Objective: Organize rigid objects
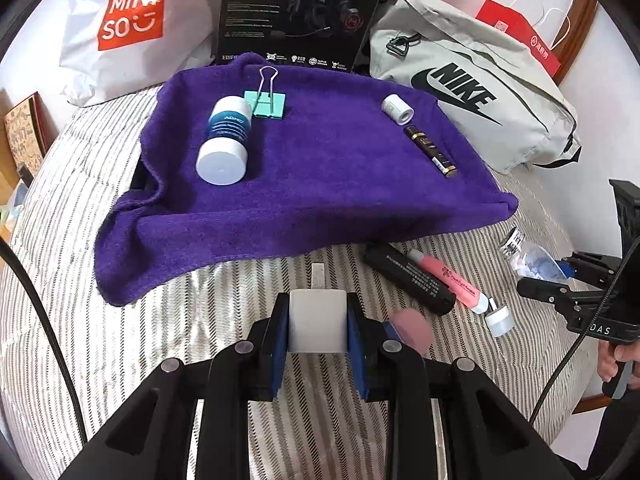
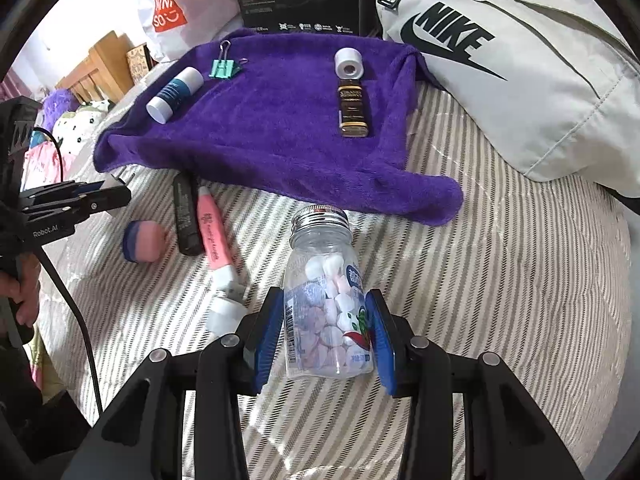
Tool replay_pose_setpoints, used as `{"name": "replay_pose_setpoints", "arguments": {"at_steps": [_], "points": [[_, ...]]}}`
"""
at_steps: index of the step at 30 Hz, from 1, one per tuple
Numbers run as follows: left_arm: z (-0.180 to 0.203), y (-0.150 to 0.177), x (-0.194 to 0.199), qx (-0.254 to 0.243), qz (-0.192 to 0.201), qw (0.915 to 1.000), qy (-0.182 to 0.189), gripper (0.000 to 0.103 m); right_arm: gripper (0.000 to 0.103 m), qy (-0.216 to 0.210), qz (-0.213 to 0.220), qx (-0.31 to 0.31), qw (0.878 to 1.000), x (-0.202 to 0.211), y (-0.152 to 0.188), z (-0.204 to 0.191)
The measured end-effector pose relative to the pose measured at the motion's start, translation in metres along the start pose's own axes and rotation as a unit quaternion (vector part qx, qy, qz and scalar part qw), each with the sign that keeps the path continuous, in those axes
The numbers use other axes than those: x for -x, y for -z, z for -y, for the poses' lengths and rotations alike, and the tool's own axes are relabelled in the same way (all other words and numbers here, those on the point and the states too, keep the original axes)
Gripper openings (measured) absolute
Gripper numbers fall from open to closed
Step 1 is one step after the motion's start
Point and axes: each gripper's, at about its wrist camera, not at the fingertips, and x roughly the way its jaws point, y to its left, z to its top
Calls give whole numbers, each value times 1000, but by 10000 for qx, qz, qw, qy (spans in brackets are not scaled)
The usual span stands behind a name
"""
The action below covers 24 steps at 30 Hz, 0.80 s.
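Note:
My left gripper is shut on a white charger plug with its metal prong forward, above the striped bed, just short of the purple towel. My right gripper is shut on a clear candy jar with a silver lid; the jar also shows in the left wrist view. On the towel lie a blue-and-white bottle, a green binder clip, a white roll and a dark brown tube.
On the striped bed in front of the towel lie a black tube, a pink tube with a white cap, and a pink-and-blue sponge. A Nike bag, a black box and a Miniso bag stand behind.

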Motion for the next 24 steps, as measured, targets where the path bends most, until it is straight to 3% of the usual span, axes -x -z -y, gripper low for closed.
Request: {"name": "replay_pose_setpoints", "arguments": {"at_steps": [13,24], "points": [[-8,-12,13,93,122,9998,152,25,41,-135,199,-4,9997,14,-12,-6],[-10,-33,20,-16,228,9997,113,25,41,-255,489,-135,9984,21,-49,0]]}}
